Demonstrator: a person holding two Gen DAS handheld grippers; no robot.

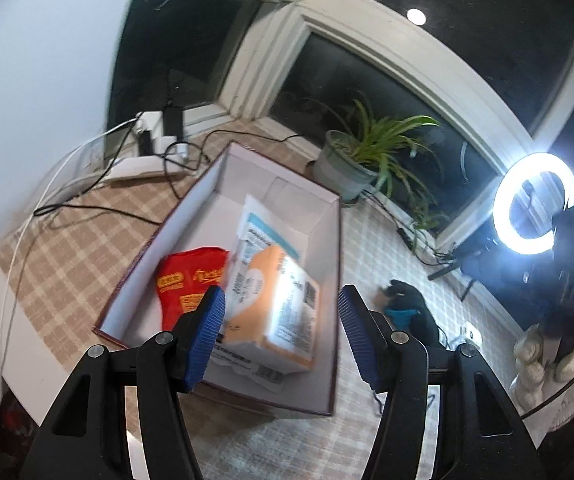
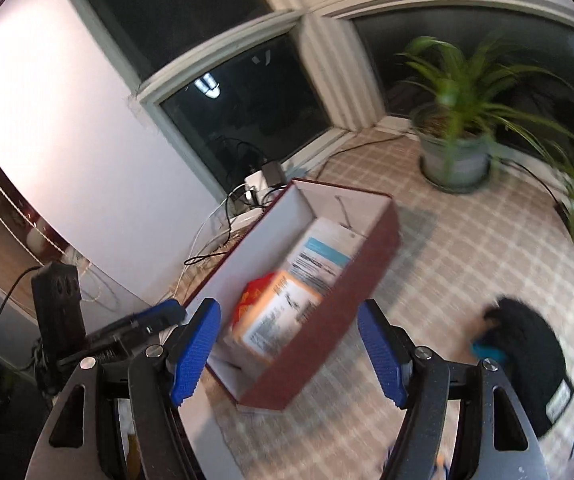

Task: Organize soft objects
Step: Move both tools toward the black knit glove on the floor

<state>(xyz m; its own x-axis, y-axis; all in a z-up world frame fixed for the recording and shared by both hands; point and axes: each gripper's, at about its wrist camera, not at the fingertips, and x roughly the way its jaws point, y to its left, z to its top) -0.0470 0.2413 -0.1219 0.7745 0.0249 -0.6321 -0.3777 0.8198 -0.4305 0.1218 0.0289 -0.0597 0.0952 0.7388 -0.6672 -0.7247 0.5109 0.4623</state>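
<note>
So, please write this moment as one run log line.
left gripper: open, empty | right gripper: open, empty | box: orange pack, red pouch | black plush: on table

Tablecloth [image 1: 71, 248]: we see a beige plaid cover over the whole surface.
Potted plant [image 1: 361, 148]: green strap leaves in a grey pot, by the dark window [image 1: 367, 80].
Ring light [image 1: 535, 204]: lit, at the table's right edge in the left wrist view.
Power strip [image 1: 155, 130]: white, in the window corner, with black and white cables [image 1: 99, 208] trailing across the cloth.
Wall [image 1: 35, 80]: plain white, left side.
</note>
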